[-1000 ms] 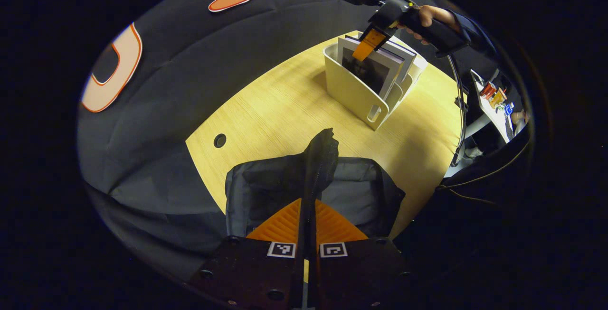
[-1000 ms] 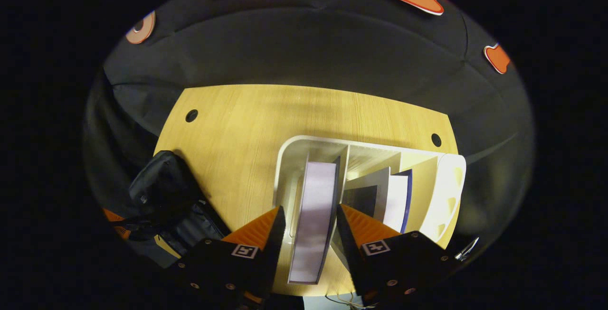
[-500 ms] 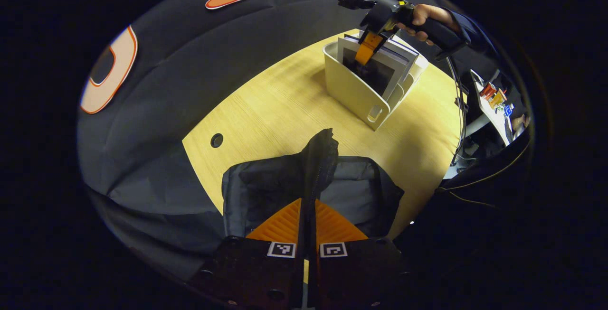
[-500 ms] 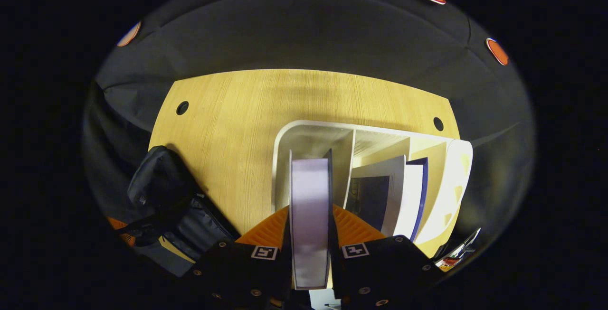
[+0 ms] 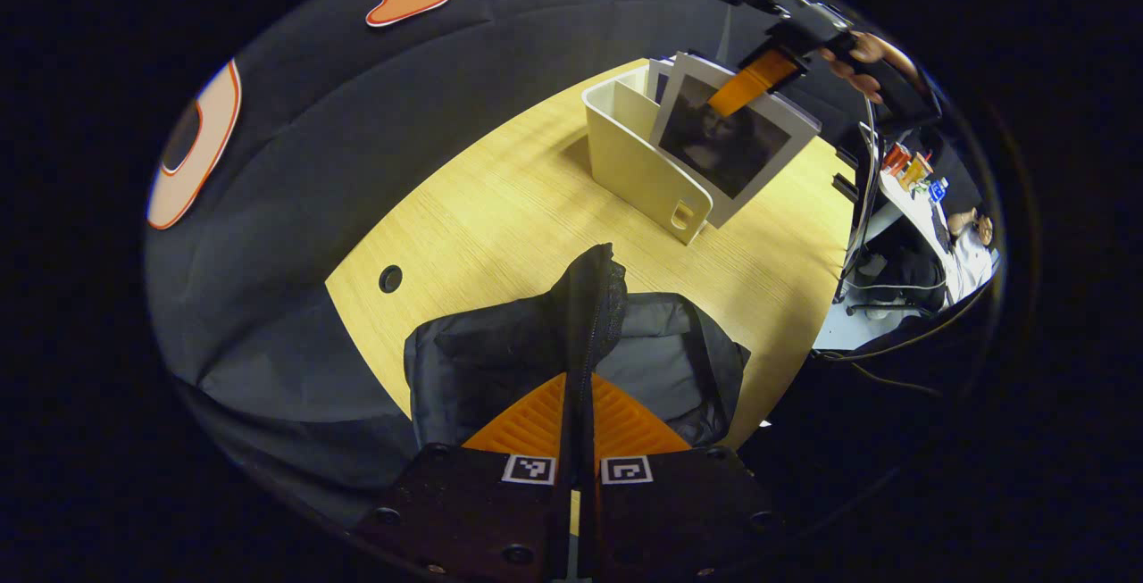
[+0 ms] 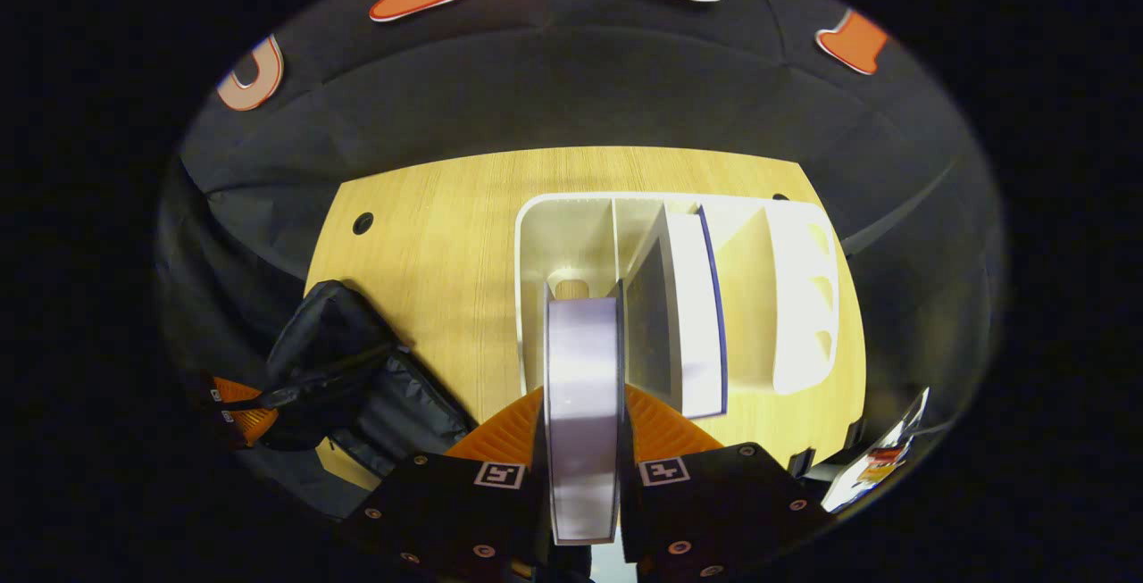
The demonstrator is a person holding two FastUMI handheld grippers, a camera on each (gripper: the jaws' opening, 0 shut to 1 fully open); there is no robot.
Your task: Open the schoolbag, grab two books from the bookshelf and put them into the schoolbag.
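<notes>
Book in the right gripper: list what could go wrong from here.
1. The right gripper pinches the book only near its top edge, so the book might swing or slip as it travels.
2. The book's lower corner sits close to the bookshelf wall and could catch it.
3. The left gripper holds up just a flap of the schoolbag; the opening may be too narrow.

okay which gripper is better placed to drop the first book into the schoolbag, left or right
Right. The right gripper is shut on a book lifted above the bookshelf. The left gripper is shut on the schoolbag flap, probably keeping it open.
</notes>
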